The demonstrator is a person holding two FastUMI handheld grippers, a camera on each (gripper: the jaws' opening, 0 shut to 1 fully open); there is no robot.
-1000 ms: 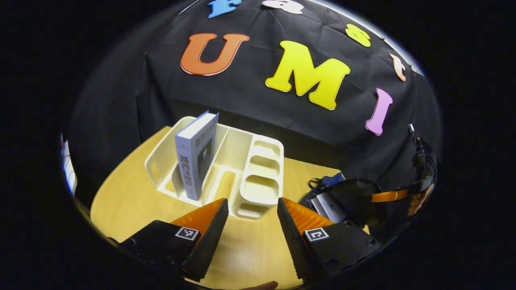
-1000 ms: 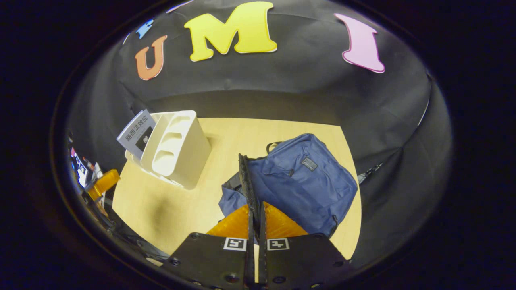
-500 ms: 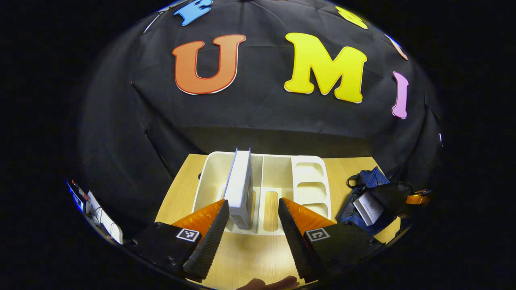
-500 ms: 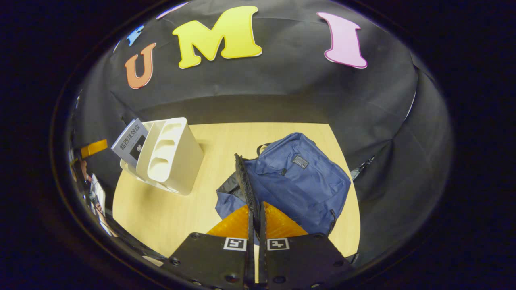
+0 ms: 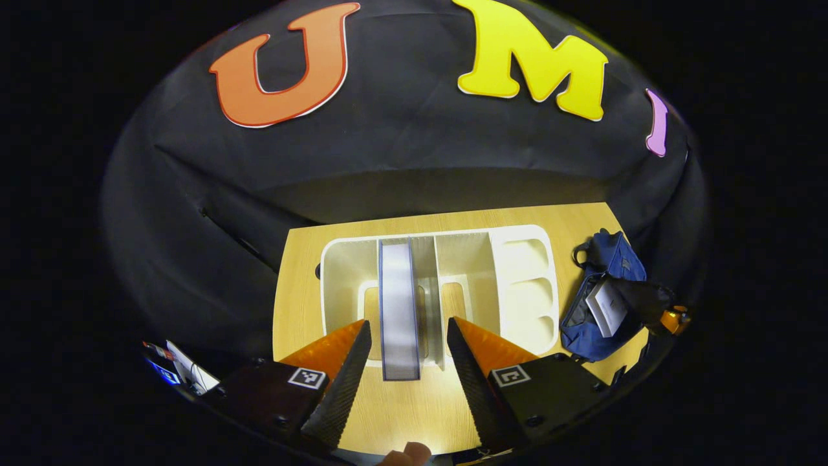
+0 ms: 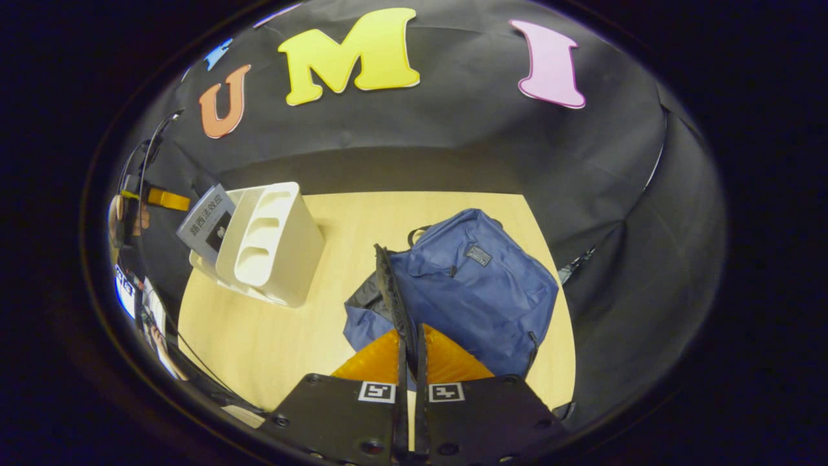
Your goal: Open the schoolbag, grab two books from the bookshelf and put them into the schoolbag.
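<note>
A white bookshelf (image 5: 517, 272) stands on the wooden table, with one pale book (image 5: 398, 304) upright in a slot. My left gripper (image 5: 407, 322) hovers open above it, and the book's top edge lies in line with the gap between the fingers. The blue schoolbag (image 5: 614, 259) lies at the right, open, with a white book (image 5: 607, 309) inside. In the right gripper view, my right gripper (image 6: 411, 336) is shut on the schoolbag's black opening edge (image 6: 391, 291) and holds it up from the schoolbag (image 6: 479, 285). The bookshelf (image 6: 272, 239) and its book (image 6: 207, 223) stand at the left there.
The wooden table (image 6: 272, 336) has bare surface between shelf and bag. The black cloth wall runs close behind the shelf. A person's hand (image 6: 123, 220) holds the left gripper beside the shelf. Papers and clutter (image 5: 178, 372) lie beyond the table's left edge.
My left gripper has swung round and risen over the shelf, so it looks down on the book's top edge. The right gripper still holds the bag's edge, almost unmoved.
</note>
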